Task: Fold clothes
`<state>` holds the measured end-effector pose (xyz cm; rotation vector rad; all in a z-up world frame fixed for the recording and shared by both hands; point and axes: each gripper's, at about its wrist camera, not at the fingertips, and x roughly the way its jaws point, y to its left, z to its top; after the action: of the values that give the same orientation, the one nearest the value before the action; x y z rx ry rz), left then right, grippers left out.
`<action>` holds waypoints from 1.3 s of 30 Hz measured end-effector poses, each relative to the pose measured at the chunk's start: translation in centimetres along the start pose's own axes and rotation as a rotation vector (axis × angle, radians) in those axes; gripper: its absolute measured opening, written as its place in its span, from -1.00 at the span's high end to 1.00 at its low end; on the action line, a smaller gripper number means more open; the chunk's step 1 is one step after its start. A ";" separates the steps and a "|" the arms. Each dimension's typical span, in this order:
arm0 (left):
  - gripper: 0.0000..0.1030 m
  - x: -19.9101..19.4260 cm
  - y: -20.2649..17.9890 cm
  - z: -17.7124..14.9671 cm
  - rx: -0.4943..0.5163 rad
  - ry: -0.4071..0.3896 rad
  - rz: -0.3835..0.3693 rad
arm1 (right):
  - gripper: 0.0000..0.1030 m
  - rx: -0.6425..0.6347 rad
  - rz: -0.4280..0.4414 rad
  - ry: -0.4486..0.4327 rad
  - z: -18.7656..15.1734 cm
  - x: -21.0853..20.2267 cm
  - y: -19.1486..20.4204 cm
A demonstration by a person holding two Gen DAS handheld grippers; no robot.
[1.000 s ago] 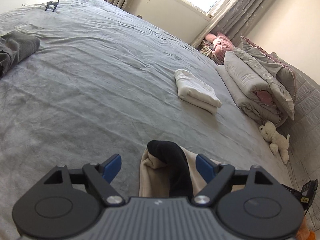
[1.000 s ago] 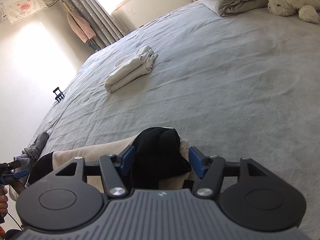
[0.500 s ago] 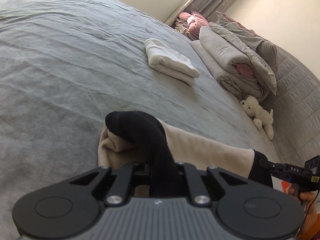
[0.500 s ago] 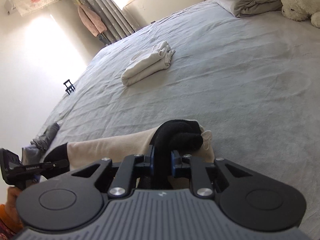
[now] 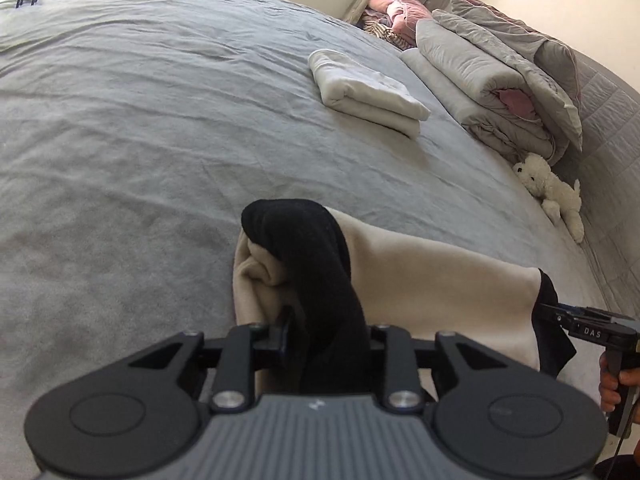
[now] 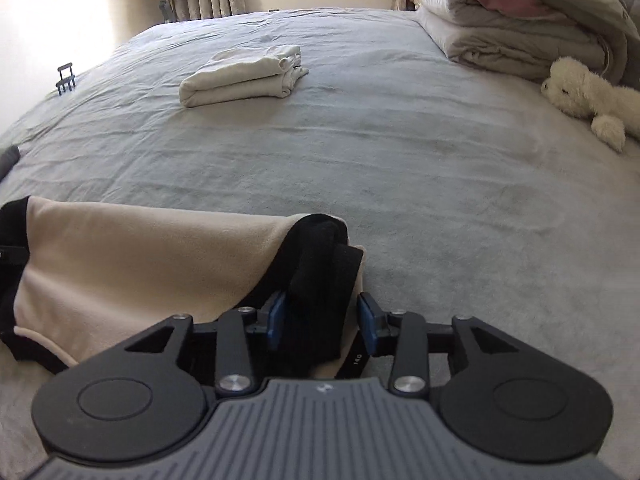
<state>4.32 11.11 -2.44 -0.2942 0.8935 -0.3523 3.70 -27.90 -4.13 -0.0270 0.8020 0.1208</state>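
Note:
A beige garment with black trim (image 5: 432, 280) is stretched between my two grippers just above the grey bed (image 5: 160, 140). My left gripper (image 5: 320, 336) is shut on its black-trimmed left end, which bunches up over the fingers. My right gripper (image 6: 322, 320) is shut on the other black-trimmed end (image 6: 320, 264); its blue pads (image 6: 276, 320) press the cloth. The beige cloth (image 6: 140, 264) runs off to the left in the right wrist view. The right gripper also shows at the right edge of the left wrist view (image 5: 560, 316).
A folded white garment (image 5: 364, 92) (image 6: 244, 76) lies farther up the bed. Folded grey quilts (image 5: 492, 80) (image 6: 520, 32) and a white plush toy (image 5: 552, 192) (image 6: 588, 100) lie at the headboard side. A small black stand (image 6: 66, 78) sits at the far edge.
A second ago both grippers were open around the garment's ends; they shut on them. Since then the garment has been lifted and pulled out between them, and the right view has swung rightward.

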 end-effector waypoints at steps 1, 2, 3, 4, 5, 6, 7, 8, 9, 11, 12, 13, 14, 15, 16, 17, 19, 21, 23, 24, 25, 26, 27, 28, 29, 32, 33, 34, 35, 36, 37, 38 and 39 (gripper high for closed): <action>0.21 -0.6 -0.1 0.2 0.011 -0.027 0.028 | 0.09 0.007 -0.005 -0.029 0.0 -0.6 -0.2; 0.07 -1.2 -0.1 0.2 0.026 -0.064 0.064 | 0.09 0.014 -0.010 -0.059 0.0 -1.1 -0.4; -0.05 -1.8 -0.2 0.3 0.042 -0.100 0.100 | 0.09 0.015 -0.018 -0.090 0.0 -1.6 -0.5; -0.08 -2.3 -0.3 0.4 0.058 -0.137 0.134 | 0.09 0.012 -0.029 -0.125 -0.1 -2.1 -0.5; -0.09 -2.5 -0.6 0.6 0.083 -0.173 0.157 | 0.09 0.005 -0.037 -0.154 0.0 -2.4 -0.2; -0.09 -2.6 -0.9 0.7 0.109 -0.208 0.179 | 0.09 -0.004 -0.041 -0.179 0.2 -2.4 0.3; -0.09 -2.5 -1.5 0.7 0.139 -0.235 0.191 | 0.09 -0.013 -0.046 -0.203 0.3 -2.4 0.7; -0.09 -2.3 -2.4 0.6 0.184 -0.260 0.199 | 0.09 -0.022 -0.051 -0.228 0.5 -2.5 1.2; -0.09 -2.1 -3.2 0.6 0.227 -0.284 0.207 | 0.09 -0.033 -0.052 -0.245 0.6 -2.4 1.8; -0.10 -1.6 -4.6 0.4 0.293 -0.304 0.210 | 0.09 -0.061 -0.049 -0.256 0.8 -1.9 3.2; -0.10 -1.4 -5.2 0.3 0.324 -0.314 0.213 | 0.09 -0.080 -0.044 -0.258 0.8 -1.6 4.1; -0.11 -1.1 -5.8 0.3 0.341 -0.325 0.221 | 0.09 -0.100 -0.039 -0.262 0.8 -1.4 4.9; -0.14 -0.9 -6.2 0.5 0.348 -0.331 0.211 | 0.09 -0.118 -0.034 -0.266 0.8 -1.1 5.7; -0.14 -0.7 -6.4 0.7 0.345 -0.336 0.187 | 0.09 -0.130 -0.029 -0.270 0.9 -0.9 6.4; -0.15 -0.4 -6.7 0.9 0.339 -0.333 0.156 | 0.09 -0.136 -0.022 -0.271 1.0 -0.6 7.0; -0.14 -0.1 -7.2 1.0 0.335 -0.333 0.140 | 0.09 -0.139 -0.013 -0.266 1.0 -0.2 7.6; -0.14 0.3 -8.0 0.8 0.349 -0.344 0.130 | 0.09 -0.149 0.004 -0.249 0.9 0.6 8.6; -0.14 0.9 -8.5 0.8 0.376 -0.341 0.117 | 0.09 -0.171 0.008 -0.233 0.7 1.4 9.4; -0.14 2.2 -8.2 0.3 0.395 -0.300 0.142 | 0.09 -0.191 0.005 -0.216 0.3 2.2 10.1; -0.13 3.0 -7.8 0.2 0.401 -0.273 0.161 | 0.09 -0.200 0.004 -0.204 0.1 2.7 10.2; -0.13 3.7 -7.4 0.0 0.408 -0.247 0.178 | 0.08 -0.208 0.002 -0.189 -0.2 3.2 10.2; -0.14 4.5 -7.1 -0.5 0.424 -0.227 0.184 | 0.08 -0.216 0.000 -0.173 -0.6 3.8 10.3; -0.14 4.7 -6.9 -0.9 0.439 -0.225 0.187 | 0.08 -0.225 -0.002 -0.169 -0.9 4.1 10.3; -0.14 4.8 -6.8 -1.2 0.460 -0.233 0.190 | 0.07 -0.236 -0.006 -0.177 -1.1 4.1 10.4; -0.14 4.9 -6.8 -1.6 0.479 -0.242 0.194 | 0.07 -0.246 -0.010 -0.185 -1.3 4.0 10.4; -0.14 4.0 -7.2 -1.5 0.468 -0.260 0.187 | 0.07 -0.211 0.012 -0.201 -1.1 3.3 9.9; -0.13 3.3 -7.1 -1.4 0.453 -0.277 0.173 | 0.08 -0.193 0.023 -0.207 -1.0 2.8 9.6; -0.13 2.6 -7.1 -1.3 0.439 -0.294 0.159 | 0.09 -0.175 0.026 -0.217 -0.9 2.3 9.2; -0.13 2.1 -6.9 -1.3 0.435 -0.313 0.152 | 0.09 -0.159 0.023 -0.230 -0.8 1.9 8.7; -0.13 1.5 -6.6 -1.3 0.435 -0.331 0.159 | 0.09 -0.143 0.019 -0.243 -0.8 1.5 8.3; -0.13 1.0 -6.3 -1.3 0.435 -0.346 0.165 | 0.09 -0.126 0.016 -0.256 -0.7 1.1 7.8; -0.11 0.8 -5.7 -1.4 0.429 -0.339 0.173 | 0.09 -0.115 0.009 -0.257 -0.8 0.9 7.4; -0.11 0.6 -5.1 -1.4 0.424 -0.332 0.179 | 0.09 -0.109 -0.001 -0.247 -0.9 1.1 6.9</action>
<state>2.66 6.05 -1.72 0.1176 0.4967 -0.3064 2.98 -21.01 -5.37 -0.1133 0.5478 0.1631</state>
